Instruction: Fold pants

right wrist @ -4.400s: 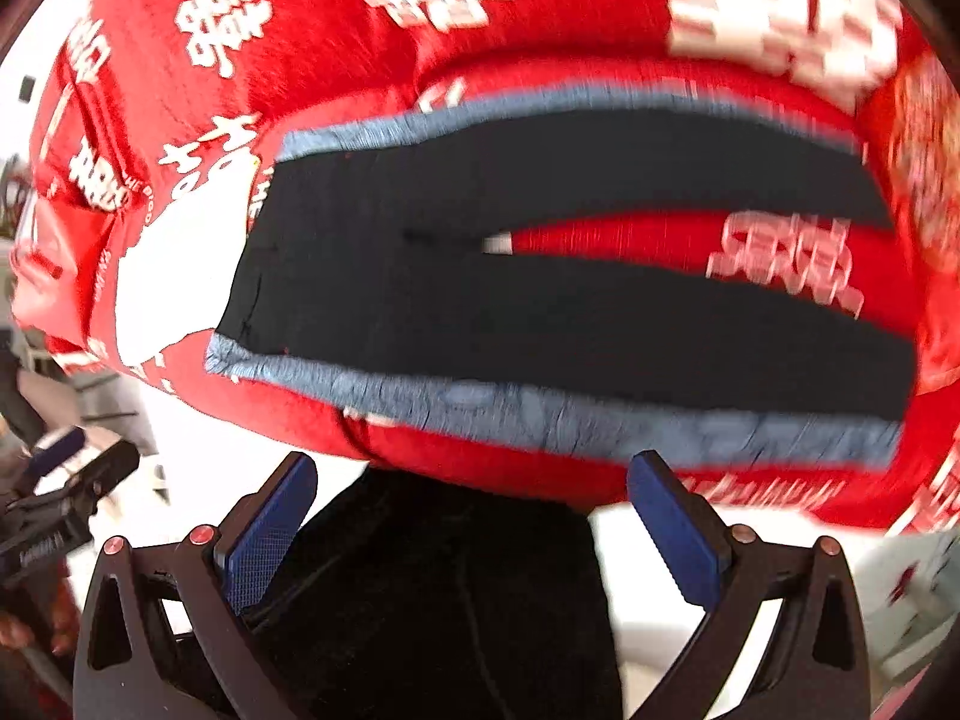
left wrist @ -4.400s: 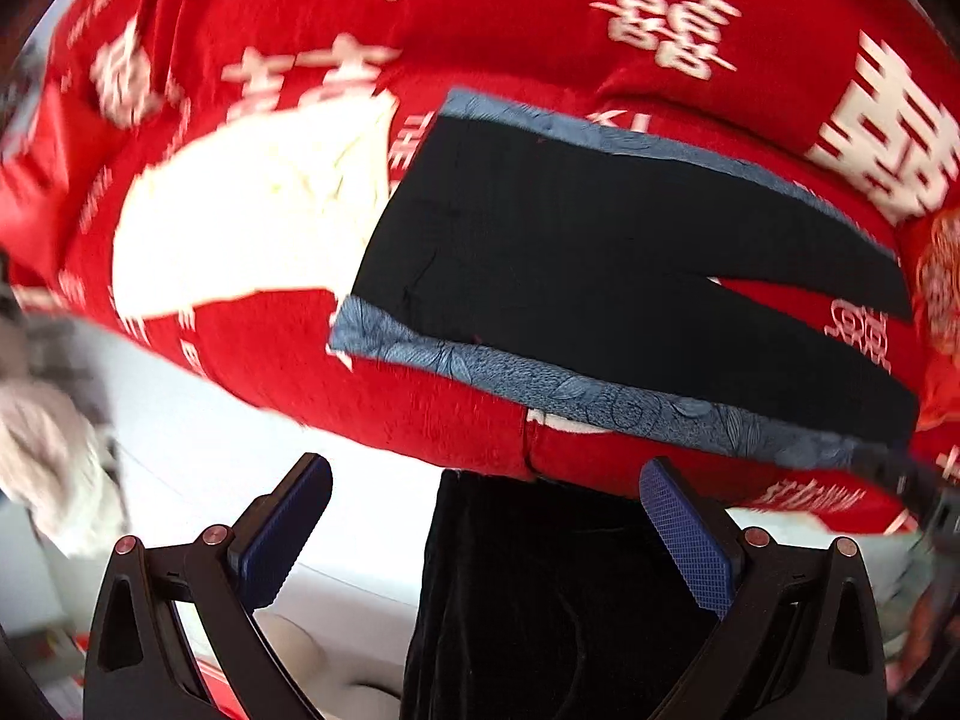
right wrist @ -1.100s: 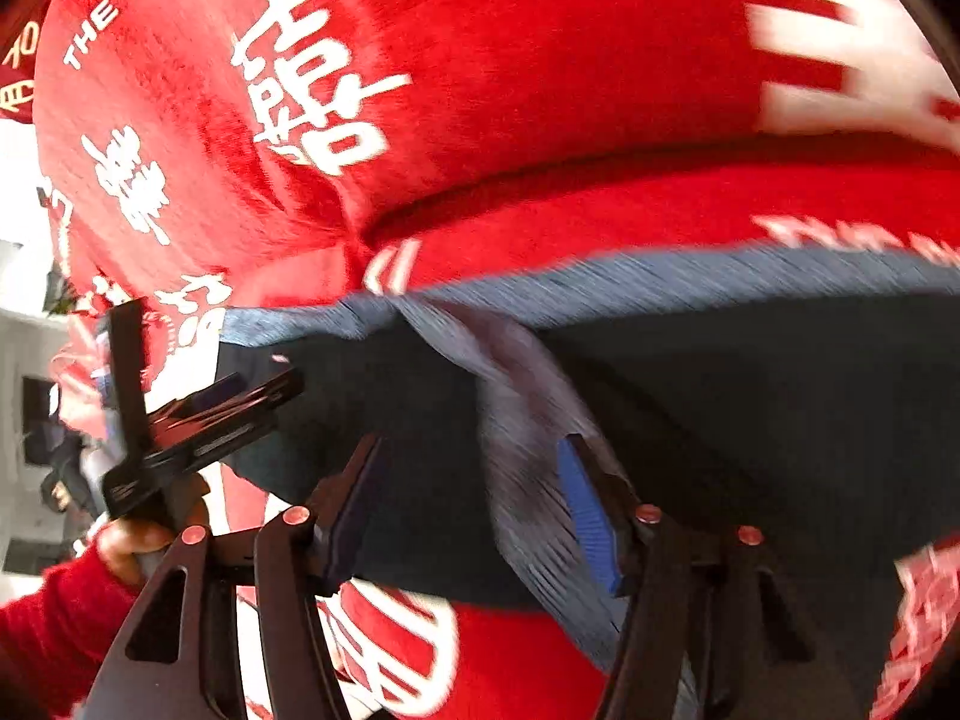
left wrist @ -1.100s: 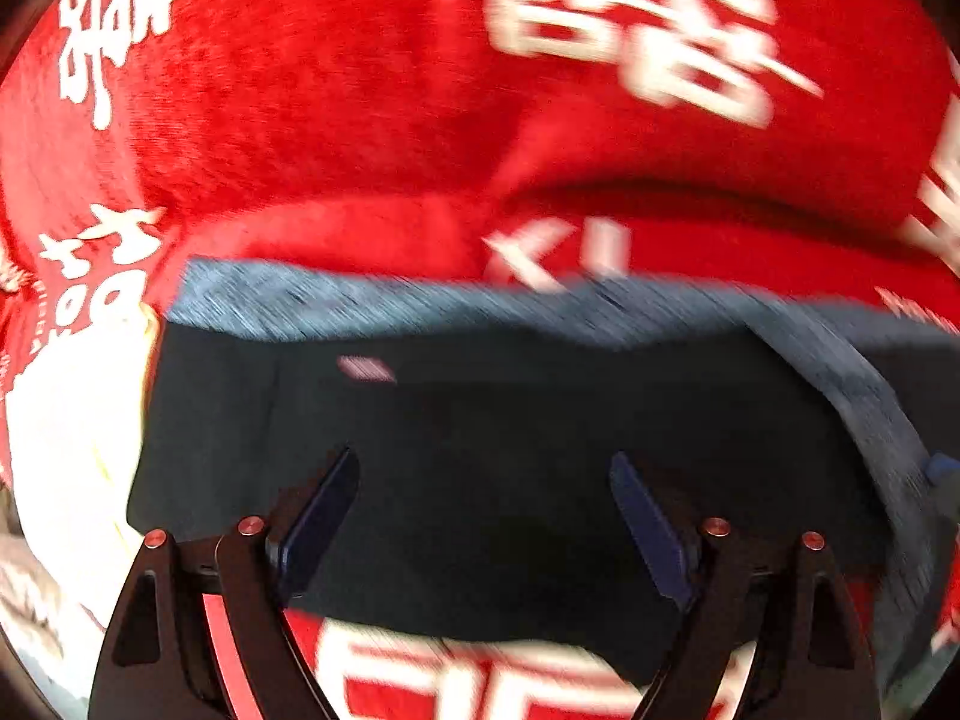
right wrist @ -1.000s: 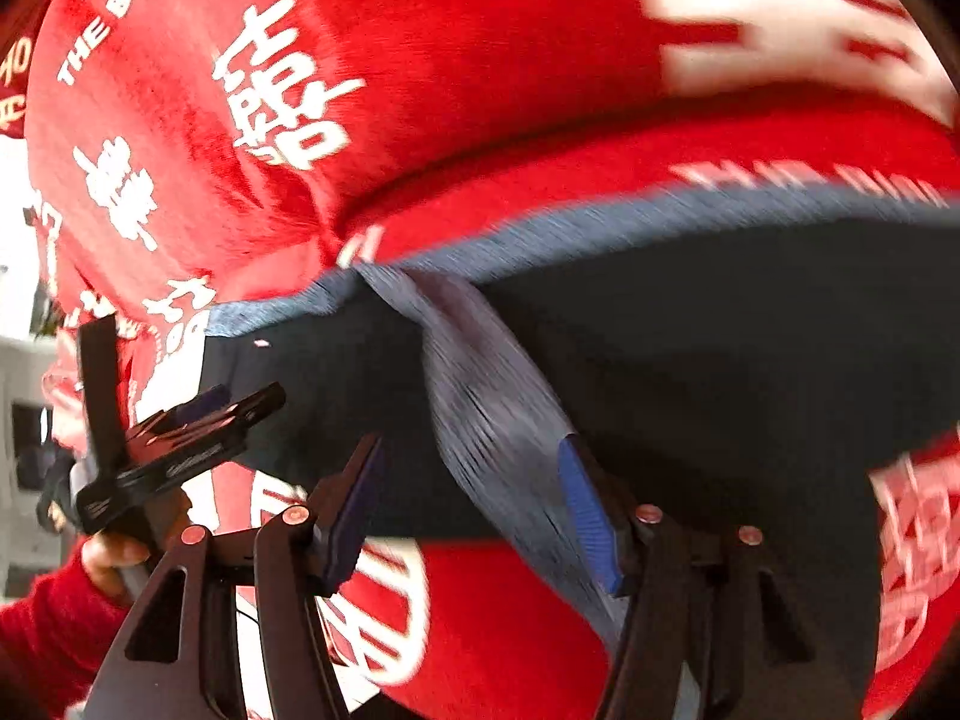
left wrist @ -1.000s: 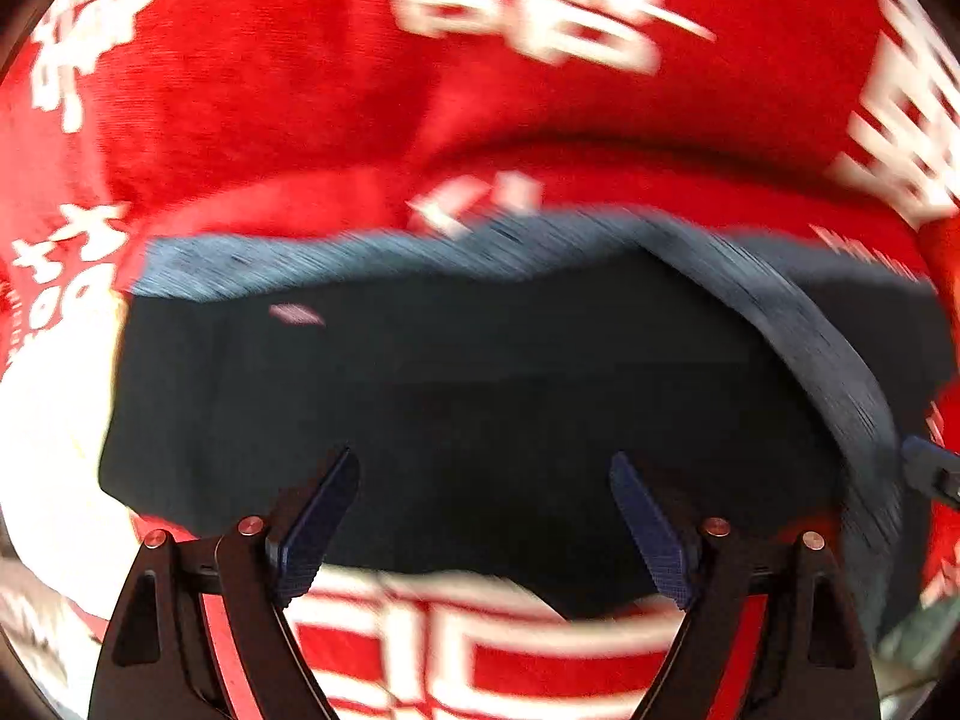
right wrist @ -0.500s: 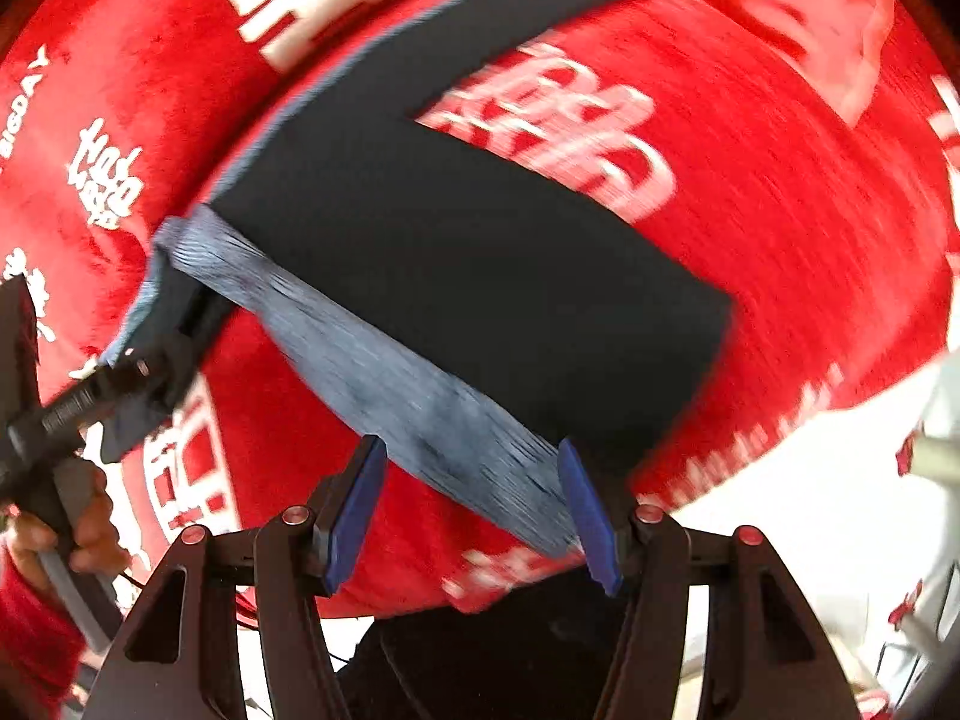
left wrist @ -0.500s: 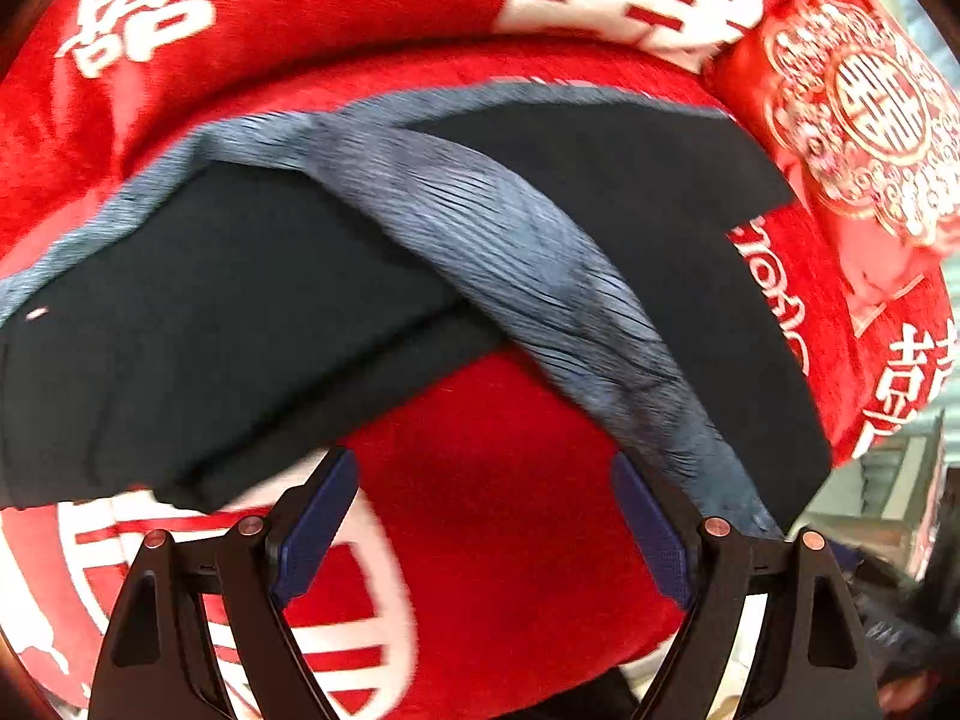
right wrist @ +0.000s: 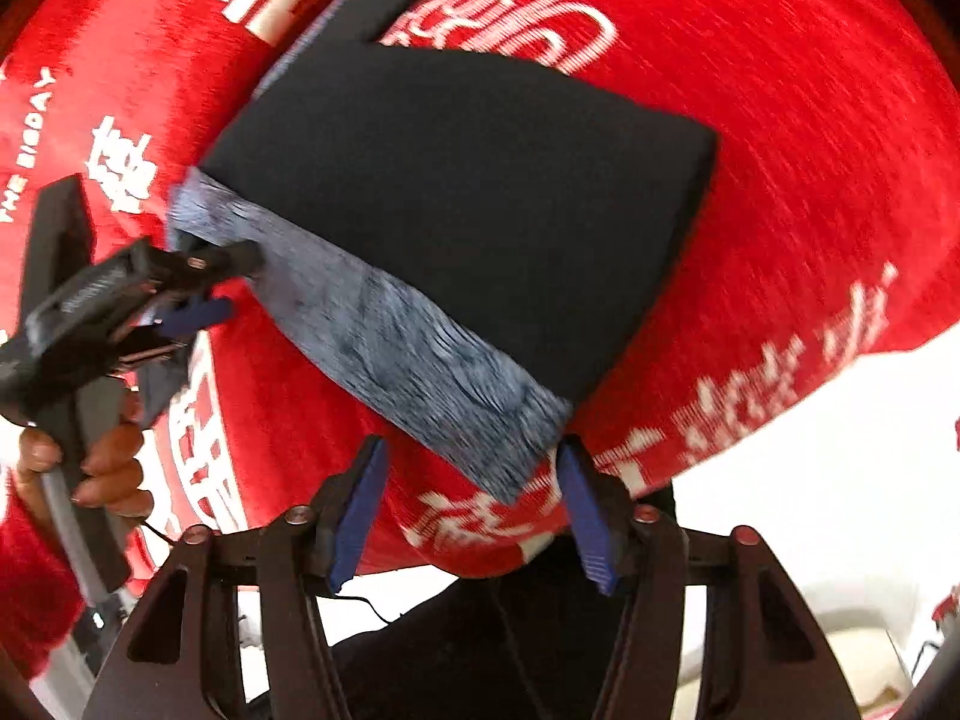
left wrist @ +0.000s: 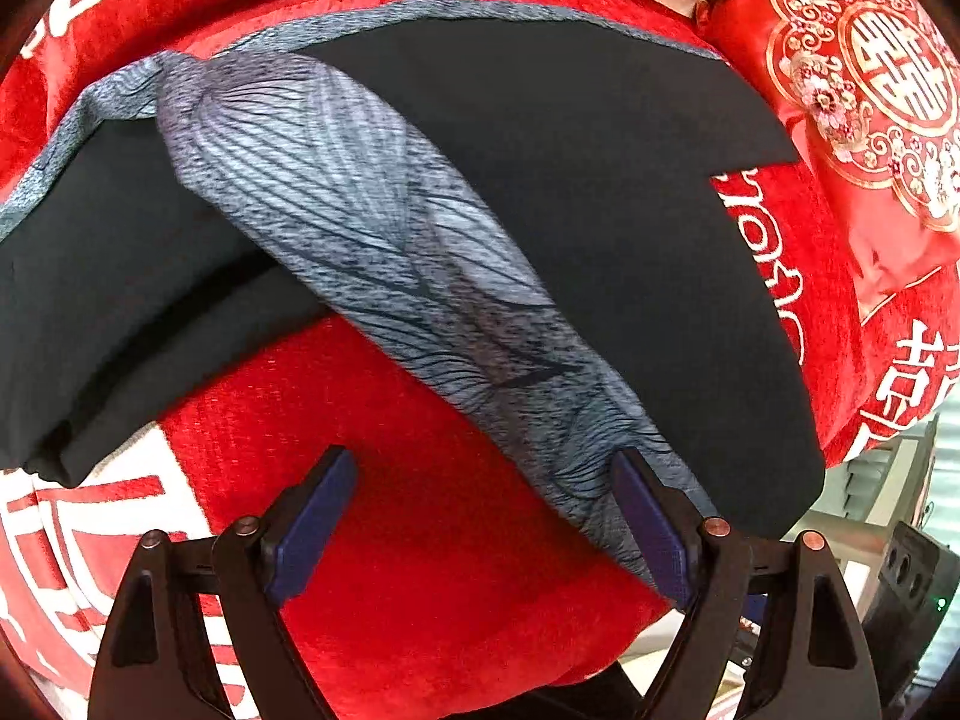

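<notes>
Red blanket (left wrist: 456, 588) with white characters covers the whole surface. Black pants (left wrist: 600, 192) lie flat on it, one leg pulled across so its grey patterned side stripe (left wrist: 384, 264) runs diagonally over the dark fabric; hem corner sits near the blanket's front edge. Red embroidered pillow (left wrist: 870, 78) sits at the far right, beside the leg ends. Left gripper (left wrist: 486, 528) hovers over the stripe, fingers spread wide, nothing between them. Right gripper (right wrist: 474, 504) sits at the hem corner, jaws just been closing, stripe tip between the pads but not visibly pinched. Left hand (right wrist: 90, 468) grips its handle.
</notes>
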Motion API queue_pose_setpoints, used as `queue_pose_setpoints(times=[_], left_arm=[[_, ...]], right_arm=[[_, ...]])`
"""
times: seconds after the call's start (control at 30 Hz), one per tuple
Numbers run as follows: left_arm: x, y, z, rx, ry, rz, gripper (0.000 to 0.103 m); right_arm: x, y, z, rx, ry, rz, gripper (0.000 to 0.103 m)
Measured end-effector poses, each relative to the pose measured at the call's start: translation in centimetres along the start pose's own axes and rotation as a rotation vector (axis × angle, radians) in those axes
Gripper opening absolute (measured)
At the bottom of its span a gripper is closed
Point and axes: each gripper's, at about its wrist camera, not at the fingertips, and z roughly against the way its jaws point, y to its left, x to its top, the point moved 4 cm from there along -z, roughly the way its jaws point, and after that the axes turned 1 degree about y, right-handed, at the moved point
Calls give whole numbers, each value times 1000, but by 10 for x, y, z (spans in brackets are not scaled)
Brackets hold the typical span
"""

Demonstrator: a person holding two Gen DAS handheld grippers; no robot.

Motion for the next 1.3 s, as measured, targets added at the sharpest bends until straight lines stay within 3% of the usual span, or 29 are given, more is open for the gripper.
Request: queue_pose_setpoints(times=[0.07, 0.1, 0.13, 0.17, 0.2, 0.23, 0.27, 0.3, 0.5, 0.67, 0.83, 0.97, 1.0, 1.03, 1.07, 1.1, 1.17, 1.27, 1.3], left_arm=[[3, -7, -1, -18, 5, 8, 87], [3, -9, -1, -28, 7, 16, 87], [5, -12, -2, -34, 9, 21, 87], [6, -16, -2, -39, 9, 21, 82], [7, -19, -2, -41, 7, 15, 61], [9, -23, 0, -47, 5, -2, 48], [11, -26, 1, -71, 16, -13, 20], [13, -28, 2, -99, 34, -2, 16], [42, -41, 39, -140, -33, 20, 16], [87, -47, 64, -147, -119, 25, 16], [148, -48, 74, -93, -208, 18, 16], [175, -35, 100, 2, -306, 34, 16], [178, -29, 103, 22, -312, 45, 22], [179, -23, 105, 46, -315, 58, 31], [180, -19, 105, 69, -320, 73, 64], [177, -14, 105, 98, -333, 89, 87], [170, -2, 103, 146, -343, 100, 88], [164, 10, 80, 203, -275, 107, 88], [163, 14, 73, 220, -260, 110, 88]], right_arm=[[3, -4, 0, 24, 15, -10, 48], [3, -7, -2, 33, 30, -20, 39], [3, -9, -4, 40, 46, -30, 22], [4, -11, -5, 52, 65, -41, 12], [4, -12, -3, 65, 76, -50, 5], [7, -10, 2, 86, 78, -54, 4], [8, -4, 2, 100, 80, -51, 4], [11, 1, 8, 121, 79, -42, 3], [65, 34, 66, 188, 7, 72, 3], [147, 53, 114, 180, -94, 177, 3], [242, 64, 136, 127, -166, 293, 3], [297, 72, 131, 65, -186, 343, 3], [311, 74, 126, 42, -185, 353, 3], [324, 73, 119, 11, -179, 359, 3], [337, 71, 110, -24, -173, 359, 3], [345, 69, 103, -44, -167, 365, 3], [359, 66, 87, -123, -163, 404, 4], [378, 62, 65, -235, -147, 440, 6], [381, 61, 61, -255, -138, 438, 14]])
